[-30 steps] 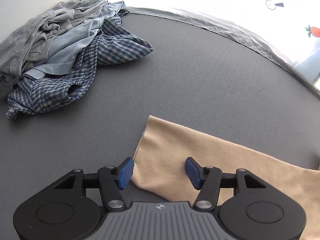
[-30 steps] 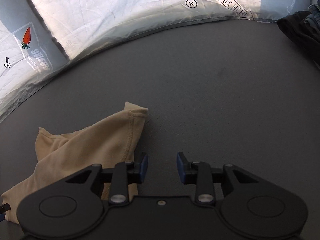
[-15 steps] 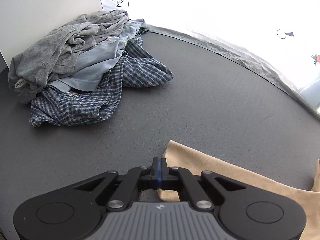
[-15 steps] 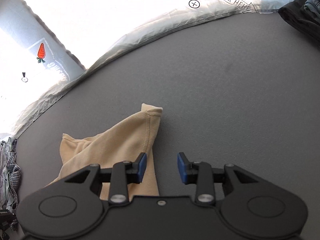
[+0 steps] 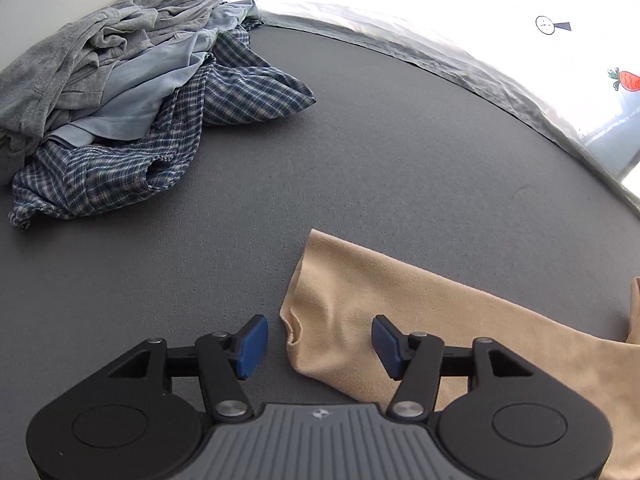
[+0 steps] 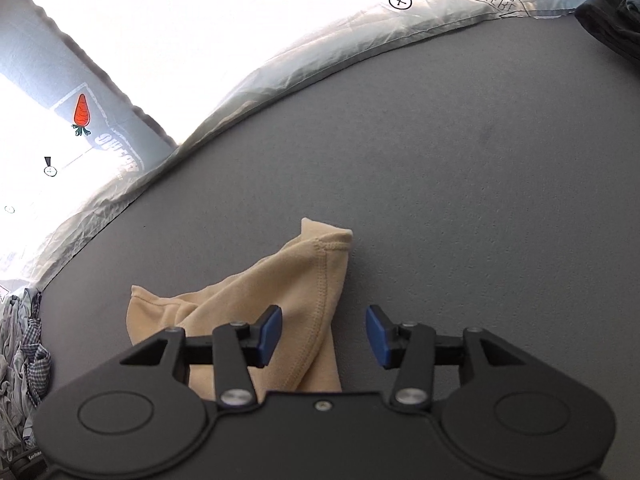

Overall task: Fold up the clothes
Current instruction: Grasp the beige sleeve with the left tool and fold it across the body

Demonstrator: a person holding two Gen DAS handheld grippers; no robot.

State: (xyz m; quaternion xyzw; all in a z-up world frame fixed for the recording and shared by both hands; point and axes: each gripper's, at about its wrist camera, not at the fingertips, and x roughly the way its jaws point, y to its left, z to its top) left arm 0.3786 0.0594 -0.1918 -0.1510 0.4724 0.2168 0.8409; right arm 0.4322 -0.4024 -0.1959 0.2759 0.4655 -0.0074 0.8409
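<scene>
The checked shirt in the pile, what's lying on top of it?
A light blue garment lies on the checked shirt, and a grey garment lies on that. Anything deeper in the pile is covered.

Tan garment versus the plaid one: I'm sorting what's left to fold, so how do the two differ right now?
The tan garment lies nearly flat by itself between the grippers; the plaid garment is crumpled in a heap. The tan one is plain; the plaid one is blue-and-white checked. The plaid one sits under grey and light-blue clothes; nothing covers the tan one. Both rest on the grey mat.
</scene>
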